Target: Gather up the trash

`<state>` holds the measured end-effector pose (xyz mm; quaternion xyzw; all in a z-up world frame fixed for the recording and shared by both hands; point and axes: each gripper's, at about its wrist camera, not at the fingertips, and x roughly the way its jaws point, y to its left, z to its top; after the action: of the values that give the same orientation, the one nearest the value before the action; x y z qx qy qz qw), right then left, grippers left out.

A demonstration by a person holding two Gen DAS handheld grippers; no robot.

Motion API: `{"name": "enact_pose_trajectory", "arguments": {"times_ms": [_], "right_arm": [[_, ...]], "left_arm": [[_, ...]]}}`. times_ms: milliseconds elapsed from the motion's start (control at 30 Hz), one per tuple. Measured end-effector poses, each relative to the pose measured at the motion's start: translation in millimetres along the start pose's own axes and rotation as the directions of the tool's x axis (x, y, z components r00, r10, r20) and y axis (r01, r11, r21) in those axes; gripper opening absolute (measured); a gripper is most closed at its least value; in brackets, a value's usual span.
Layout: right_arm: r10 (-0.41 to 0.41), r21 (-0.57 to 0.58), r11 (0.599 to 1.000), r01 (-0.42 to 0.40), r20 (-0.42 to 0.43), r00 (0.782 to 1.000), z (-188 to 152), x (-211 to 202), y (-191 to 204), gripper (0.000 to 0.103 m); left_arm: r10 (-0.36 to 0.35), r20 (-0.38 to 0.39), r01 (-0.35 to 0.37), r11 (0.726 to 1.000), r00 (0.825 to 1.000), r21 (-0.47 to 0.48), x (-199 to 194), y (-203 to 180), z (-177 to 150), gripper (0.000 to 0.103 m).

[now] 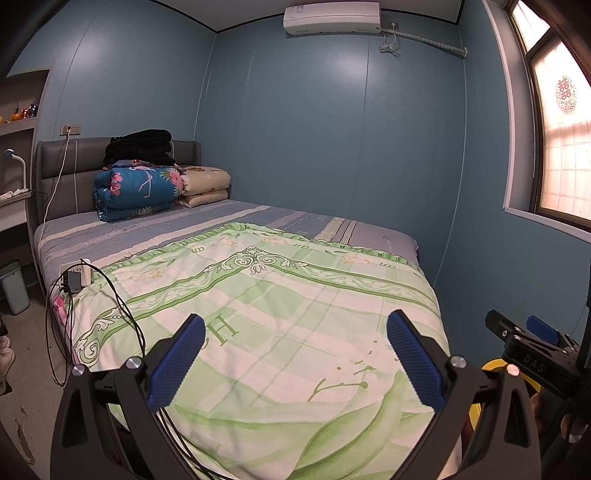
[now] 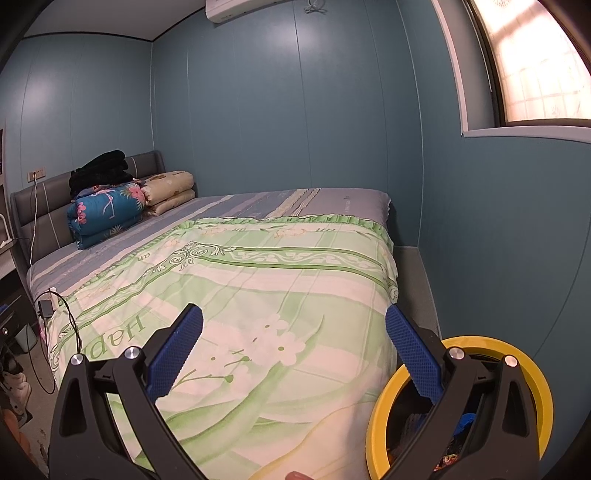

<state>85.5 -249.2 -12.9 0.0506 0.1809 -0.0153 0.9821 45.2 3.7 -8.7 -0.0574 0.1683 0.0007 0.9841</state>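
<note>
Yellow rims the bin at the foot of the bed, low on the right. Blue and mixed-colour scraps lie inside it, seen past the right gripper's finger; what they are cannot be told. A pale bin stands on the floor by the bed's left side, its contents hidden.

Only the left view shows the air conditioner whole, the red window sticker, shelves on the left wall, and the right gripper from the side, with a sliver of the yellow bin behind it. Only the right view looks down into the yellow bin. Both show the green quilt, folded bedding at the headboard, and a charger with black cable at the bed's left edge.

The left gripper hovers over the quilt's foot, its blue pads spread wide with nothing between them. The right gripper is level beside it, likewise wide and empty, its right finger over the yellow bin's mouth.
</note>
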Motion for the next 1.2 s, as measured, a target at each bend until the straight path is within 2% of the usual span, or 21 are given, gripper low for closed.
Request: {"name": "enact_pose_trajectory", "arguments": {"times_ms": [1200], "right_arm": [[-0.009, 0.028, 1.0, 0.01, -0.036, 0.999, -11.5, 5.3, -6.4, 0.095]], "left_arm": [[-0.017, -0.026, 0.017, 1.0, 1.0, 0.0, 9.3, -5.8, -8.1, 0.095]]}}
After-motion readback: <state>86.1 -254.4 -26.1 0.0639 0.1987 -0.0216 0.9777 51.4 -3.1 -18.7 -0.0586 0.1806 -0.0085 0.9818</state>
